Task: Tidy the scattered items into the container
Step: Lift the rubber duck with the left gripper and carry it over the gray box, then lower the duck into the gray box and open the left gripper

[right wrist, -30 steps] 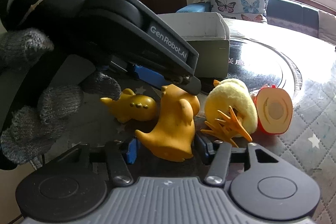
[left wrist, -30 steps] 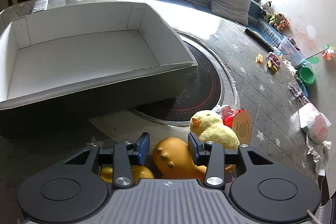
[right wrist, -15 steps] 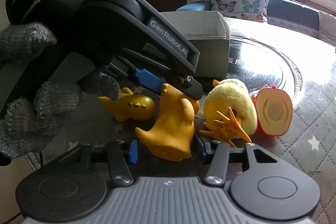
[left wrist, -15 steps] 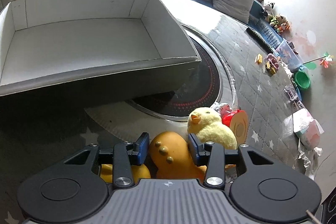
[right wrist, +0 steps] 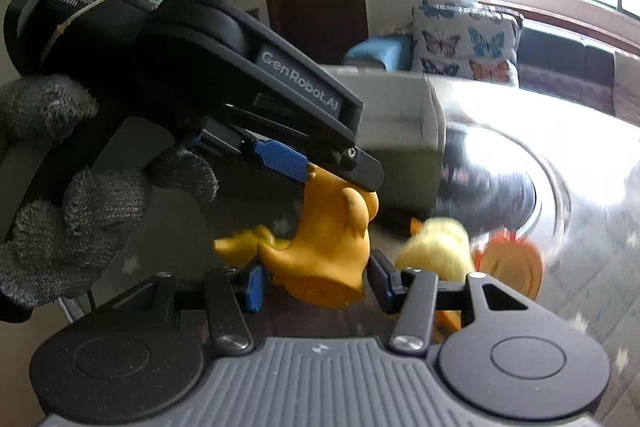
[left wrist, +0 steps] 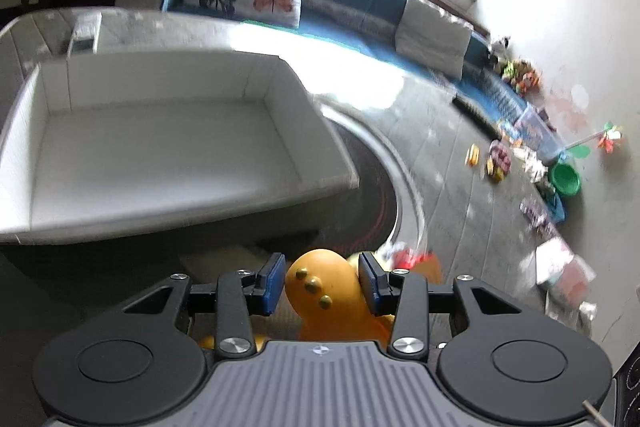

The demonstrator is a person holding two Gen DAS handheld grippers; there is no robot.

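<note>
Left gripper (left wrist: pixel 322 281) pinching orange duck toy (left wrist: pixel 320 283) — right gripper (right wrist: pixel 316 281) fingers spread, nothing held

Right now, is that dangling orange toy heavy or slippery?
Probably light: the orange toy hangs from the left claw by its head alone. Its glossy skin looks slippery, though the bumps may help. It holds shape, so likely stiff.

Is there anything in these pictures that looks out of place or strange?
Yes. The white container has nothing in it, while the toys sit outside it on the table. The left gripper clamps the orange rubber toy, which hangs tilted. Other toys lie in a loose heap beside it: a fluffy yellow chick and a second orange toy.
</note>
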